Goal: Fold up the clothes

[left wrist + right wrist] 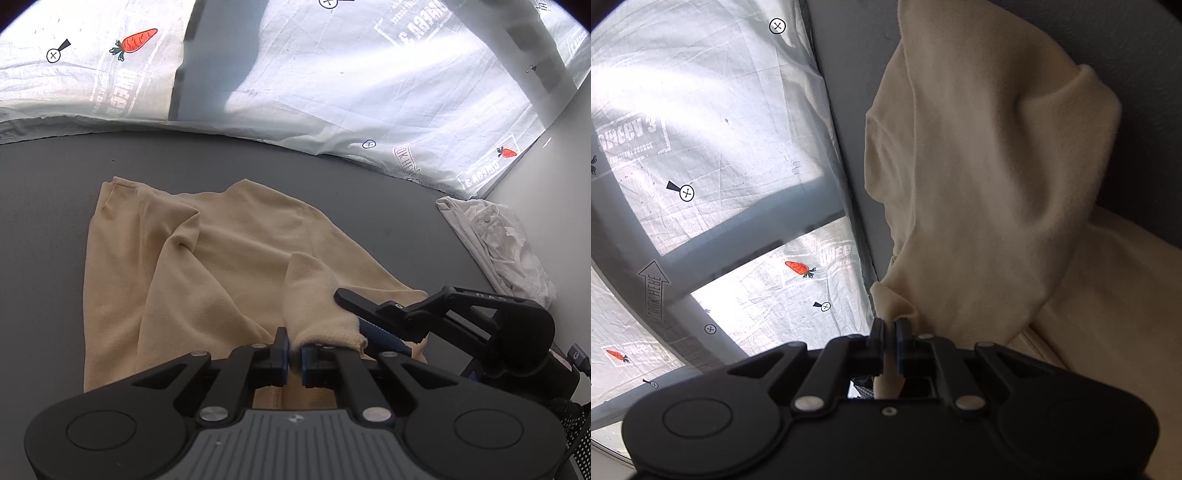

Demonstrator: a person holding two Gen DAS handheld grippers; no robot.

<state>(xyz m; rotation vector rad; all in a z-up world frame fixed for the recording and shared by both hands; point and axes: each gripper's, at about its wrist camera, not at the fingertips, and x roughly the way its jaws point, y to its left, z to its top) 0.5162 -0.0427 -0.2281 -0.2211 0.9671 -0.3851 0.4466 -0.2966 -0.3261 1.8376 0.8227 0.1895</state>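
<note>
A beige knit sweater lies spread and creased on the dark grey table. My left gripper is shut on a raised fold of its near edge. My right gripper comes in from the right and pinches the same fold beside it. In the right wrist view my right gripper is shut on a corner of the beige sweater, which hangs and drapes ahead of the fingers.
A crumpled white garment lies at the table's right edge. A white printed sheet with carrots and markers covers the floor beyond the table's far edge; it also shows in the right wrist view.
</note>
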